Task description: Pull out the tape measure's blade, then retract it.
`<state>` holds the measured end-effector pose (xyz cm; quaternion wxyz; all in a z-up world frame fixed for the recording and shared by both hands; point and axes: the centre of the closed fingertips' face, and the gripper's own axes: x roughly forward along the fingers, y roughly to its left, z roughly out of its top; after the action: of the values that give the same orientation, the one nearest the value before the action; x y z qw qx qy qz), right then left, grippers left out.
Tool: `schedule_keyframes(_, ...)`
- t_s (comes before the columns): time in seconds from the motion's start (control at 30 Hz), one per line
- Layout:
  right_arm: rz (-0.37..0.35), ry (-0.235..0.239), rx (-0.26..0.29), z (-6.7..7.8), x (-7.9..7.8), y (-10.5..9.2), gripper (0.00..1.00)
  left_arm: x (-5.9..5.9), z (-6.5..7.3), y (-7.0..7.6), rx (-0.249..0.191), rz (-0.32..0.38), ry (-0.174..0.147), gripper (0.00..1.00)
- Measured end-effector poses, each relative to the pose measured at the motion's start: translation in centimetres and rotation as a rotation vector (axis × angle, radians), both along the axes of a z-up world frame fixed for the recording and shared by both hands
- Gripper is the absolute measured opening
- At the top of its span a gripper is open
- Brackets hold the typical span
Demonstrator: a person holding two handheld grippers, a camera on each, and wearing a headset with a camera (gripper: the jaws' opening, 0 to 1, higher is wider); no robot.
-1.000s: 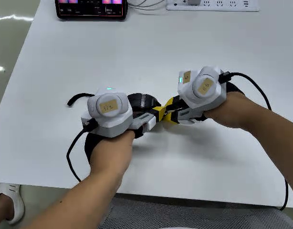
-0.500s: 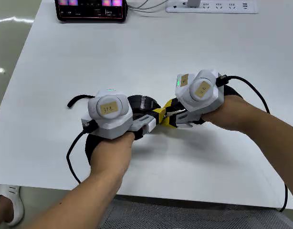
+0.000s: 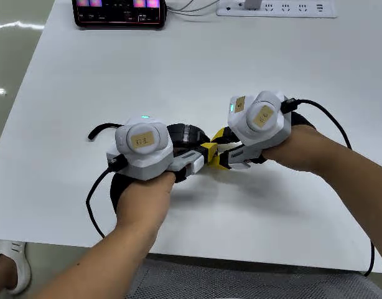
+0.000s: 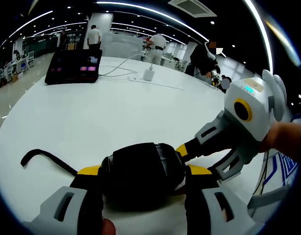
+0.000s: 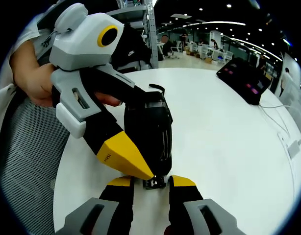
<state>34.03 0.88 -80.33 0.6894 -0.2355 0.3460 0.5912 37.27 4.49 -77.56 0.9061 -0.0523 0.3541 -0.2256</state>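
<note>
A black tape measure [image 3: 186,134] sits on the white table [image 3: 178,68] between the two grippers. My left gripper [image 4: 143,172] is shut on the tape measure's case [image 4: 140,174], one jaw on each side. In the right gripper view the case [image 5: 151,128] lies straight ahead, and my right gripper [image 5: 151,182] is shut on the metal blade tip [image 5: 154,183] right at the case's mouth. Almost no blade shows between tip and case. In the head view the left gripper [image 3: 200,159] and right gripper [image 3: 219,151] nearly touch. A black wrist strap [image 3: 101,129] trails left.
A dark tablet-like device [image 3: 118,11] and a white power strip [image 3: 275,7] lie at the table's far edge. Gripper cables [image 3: 331,115] run over the table by each hand. The near table edge is just below the hands. Several people stand in the background [image 4: 158,46].
My right gripper has drifted slightly left, closer to the tape case. The left gripper and the case have stayed put.
</note>
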Motion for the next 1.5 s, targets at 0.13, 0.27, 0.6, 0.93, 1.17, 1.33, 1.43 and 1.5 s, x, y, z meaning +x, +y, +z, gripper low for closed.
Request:
schedule_keyframes(0.13,-0.011,-0.002,0.011,0.4,-0.1,-0.4,0.28,-0.3,0.2,0.5,0.006,-0.004,-0.004,0.62)
schedule_keyframes(0.27,-0.021,0.000,0.016,0.5,-0.1,-0.3,0.30,-0.1,0.5,0.7,0.007,-0.004,-0.015,0.63)
schedule_keyframes(0.6,-0.062,-0.003,0.033,1.1,-0.2,-0.6,0.36,-0.6,1.3,0.4,0.017,-0.039,-0.035,0.71)
schedule_keyframes(0.93,-0.134,-0.018,0.059,2.6,-0.3,-1.7,0.44,-1.2,2.9,0.3,0.030,-0.117,-0.082,0.75)
schedule_keyframes(1.17,-0.179,-0.033,0.084,3.4,-0.1,-2.5,0.49,-1.7,3.8,0.7,0.032,-0.166,-0.110,0.77)
schedule_keyframes(1.33,-0.203,-0.038,0.087,3.6,-0.3,-3.2,0.51,-2.2,4.0,1.1,0.029,-0.197,-0.124,0.79)
schedule_keyframes(1.43,-0.224,-0.035,0.101,3.8,-0.4,-3.7,0.53,-2.5,4.0,1.4,0.031,-0.218,-0.132,0.81)
schedule_keyframes(1.5,-0.232,-0.037,0.102,3.9,-0.4,-4.0,0.54,-2.7,4.0,1.5,0.034,-0.231,-0.133,0.82)
